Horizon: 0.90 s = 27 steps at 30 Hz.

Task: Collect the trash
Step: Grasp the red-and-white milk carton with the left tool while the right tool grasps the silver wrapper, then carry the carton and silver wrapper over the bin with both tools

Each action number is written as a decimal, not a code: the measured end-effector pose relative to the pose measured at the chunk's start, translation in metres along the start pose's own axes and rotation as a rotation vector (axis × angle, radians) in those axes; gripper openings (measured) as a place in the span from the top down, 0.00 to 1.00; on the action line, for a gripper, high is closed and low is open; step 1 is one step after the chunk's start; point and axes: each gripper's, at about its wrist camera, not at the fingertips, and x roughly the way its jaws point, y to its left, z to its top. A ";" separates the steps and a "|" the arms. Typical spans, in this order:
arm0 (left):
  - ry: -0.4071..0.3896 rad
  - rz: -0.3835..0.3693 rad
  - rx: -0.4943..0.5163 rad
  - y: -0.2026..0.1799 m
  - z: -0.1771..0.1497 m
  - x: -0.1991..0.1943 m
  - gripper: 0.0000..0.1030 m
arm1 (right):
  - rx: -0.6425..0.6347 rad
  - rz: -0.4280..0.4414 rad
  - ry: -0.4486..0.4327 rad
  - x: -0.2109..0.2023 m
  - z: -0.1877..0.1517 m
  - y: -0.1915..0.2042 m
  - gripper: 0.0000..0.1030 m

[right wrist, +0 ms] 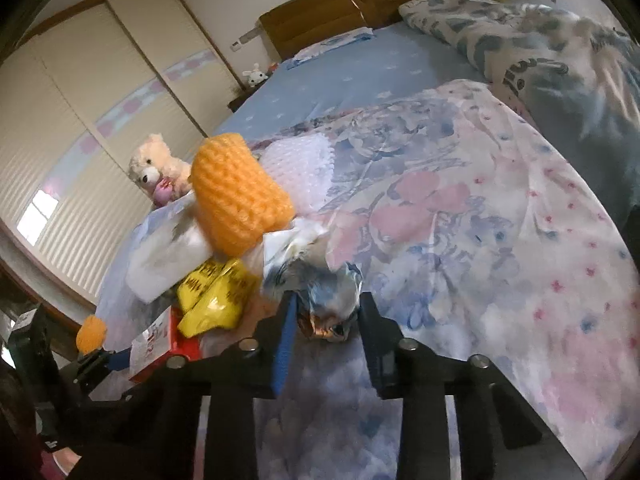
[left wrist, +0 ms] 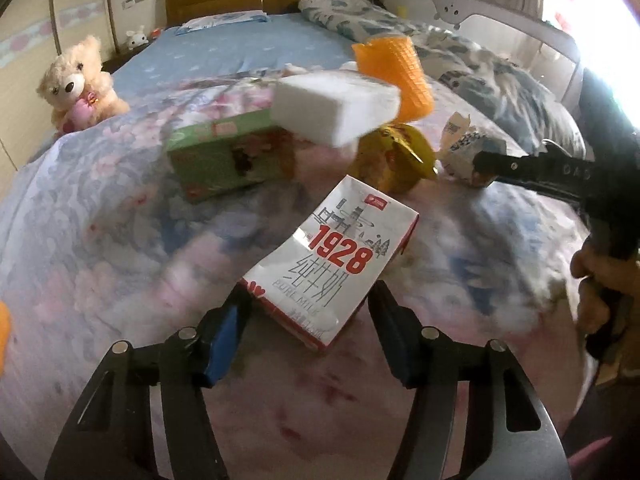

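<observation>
White and red, the milk carton (left wrist: 328, 264) lies on the flowered bed (left wrist: 120, 240) between the left gripper (left wrist: 308, 312)'s parted, untouching pads; the right gripper (right wrist: 326, 316) pinches a crumpled blue-and-white wrapper (right wrist: 312, 280) beside a yellow bag (right wrist: 216, 300).

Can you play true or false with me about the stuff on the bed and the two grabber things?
1. The left gripper has the white milk carton with the red 1928 between its fingers. True.
2. The right gripper is wide open with nothing in it. False: its blue-padded fingers are pinching a crumpled blue and white wrapper.
3. The cream teddy bear sits near the left edge of the floral quilt. True.
4. The green rectangular box is stacked on top of the milk carton. False: it lies apart from the carton, farther up the bed.
5. The orange foam net sleeve is blue. False: it is orange.
</observation>
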 end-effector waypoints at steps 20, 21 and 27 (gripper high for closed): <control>-0.026 -0.146 0.028 -0.124 0.000 -0.009 0.47 | 0.083 -0.054 -0.103 -0.113 -0.045 -0.067 0.76; -0.027 -0.151 0.032 -0.128 0.001 -0.009 0.47 | 0.088 -0.060 -0.108 -0.117 -0.046 -0.070 0.76; -0.034 -0.179 0.072 -0.159 0.011 -0.010 0.47 | 0.133 -0.089 -0.132 -0.141 -0.056 -0.094 0.76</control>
